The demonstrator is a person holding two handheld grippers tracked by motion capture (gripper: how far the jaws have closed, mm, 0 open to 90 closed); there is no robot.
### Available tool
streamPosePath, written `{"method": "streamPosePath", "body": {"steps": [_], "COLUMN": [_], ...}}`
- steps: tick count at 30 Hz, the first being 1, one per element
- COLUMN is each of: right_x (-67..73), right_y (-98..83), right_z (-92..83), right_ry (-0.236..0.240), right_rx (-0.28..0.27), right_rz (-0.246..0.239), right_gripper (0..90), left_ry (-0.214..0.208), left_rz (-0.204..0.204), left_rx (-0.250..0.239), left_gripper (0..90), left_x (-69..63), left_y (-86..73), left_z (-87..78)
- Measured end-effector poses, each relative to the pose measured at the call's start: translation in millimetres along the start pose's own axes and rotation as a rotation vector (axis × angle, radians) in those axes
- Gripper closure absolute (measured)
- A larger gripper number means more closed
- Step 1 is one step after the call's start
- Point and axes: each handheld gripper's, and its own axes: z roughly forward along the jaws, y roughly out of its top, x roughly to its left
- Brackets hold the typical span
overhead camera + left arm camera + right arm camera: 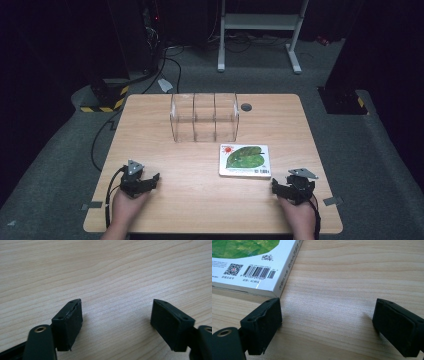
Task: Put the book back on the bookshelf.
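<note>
Flat white book with a big green leaf on its cover (pixel 245 160), lying on the light wooden table (pixel 200 200), right of the middle in the high view. Back cover with a black barcode and a small square code at the upper left of the right gripper view (pixel 249 265), one corner just beside the left black pad (pixel 262 325), not quite touching as far as can be told.

Right gripper (pixel 280 186) down at the lower right of the high view, close to the book's lower right corner, held by a hand (pixel 300 220) coming in from the bottom edge. Jaws wide apart, nothing between them but bare wood.

Left gripper (pixel 150 180) at the lower left of the high view, well apart from the book, held by the other hand (pixel 127 207). Jaws wide apart too, nothing held, plain wood grain between the two black pads (pixel 68 322) in the left gripper view.

Clear plastic box with three open slots (pixel 204 117) standing upright in the upper middle of the table, beyond the book. Small round grey cap (pixel 246 106) in the tabletop just right of the box.
</note>
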Motion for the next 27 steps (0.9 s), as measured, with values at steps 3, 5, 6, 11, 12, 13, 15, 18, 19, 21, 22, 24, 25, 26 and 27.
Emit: {"method": "streamPosePath", "body": {"steps": [3, 5, 6, 11, 12, 13, 15, 18, 19, 21, 22, 24, 25, 26, 27], "right_x": [-0.2, -0.7, -0.8, -0.9, -1.3, -1.9, -1.8, -0.3, 0.7, 3.4, 4.6, 7.2, 9.0, 10.5, 11.2], "right_y": [0.1, 0.5, 0.6, 1.6, 1.8, 2.2, 3.5, 5.8, 6.6, 8.1, 9.0, 11.2, 12.5, 14.0, 15.5], "right_z": [-0.1, -0.1, -0.4, -3.4, -3.8, -4.2, -5.3, -8.8, -9.9, -11.5, -12.3, -13.2, -13.6, -13.7, -13.4], "right_ry": [0.003, 0.007, 0.01, 0.037, 0.042, 0.043, 0.051, 0.056, 0.06, 0.069, 0.074, 0.093, 0.099, 0.107, 0.119], "right_rx": [0.002, 0.003, 0.004, -0.006, -0.012, -0.014, -0.021, -0.043, -0.053, -0.061, -0.067, -0.079, -0.079, -0.08, -0.087], "right_rz": [-0.004, -0.005, 0.0, -0.004, -0.007, -0.011, -0.007, -0.016, -0.019, -0.022, -0.032, -0.039, -0.038, -0.036, -0.037], "right_gripper": [8.5, 8.8, 8.9, 11.2, 11.2, 11.2, 11.2, 11.9, 12.4, 12.8, 13.2, 13.6, 14.1, 14.7, 15.5], "left_ry": [0.004, 0.003, 0.003, -0.02, -0.019, -0.018, -0.014, -0.01, -0.008, 0.001, 0.005, 0.01, 0.011, 0.009, 0.001], "left_rz": [-0.005, -0.006, -0.005, 0.017, 0.019, 0.017, 0.01, 0.006, 0.004, -0.007, -0.011, -0.014, -0.014, -0.01, 0.002], "left_rx": [0.002, 0.004, 0.004, 0.012, 0.012, 0.012, 0.011, 0.014, 0.015, 0.016, 0.015, 0.015, 0.015, 0.014, 0.015], "left_gripper": [21.8, 20.9, 20.5, 16.7, 15.9, 15.9, 16.0, 16.1, 16.0, 15.1, 14.6, 14.5, 14.5, 14.5, 14.6], "left_x": [-1.6, -2.5, -2.6, -1.8, -1.6, -2.0, -2.8, -3.4, -3.6, -4.0, -4.1, -4.4, -4.5, -4.3, -3.6], "left_y": [0.0, 0.2, 0.3, 2.0, 2.0, 1.9, 1.7, 1.8, 1.7, 1.3, 1.0, 0.8, 0.8, 0.7, 0.4], "left_z": [0.2, 0.5, 0.6, 2.9, 2.8, 2.7, 2.5, 2.3, 2.2, 2.0, 1.8, 1.6, 1.6, 1.5, 0.9]}}
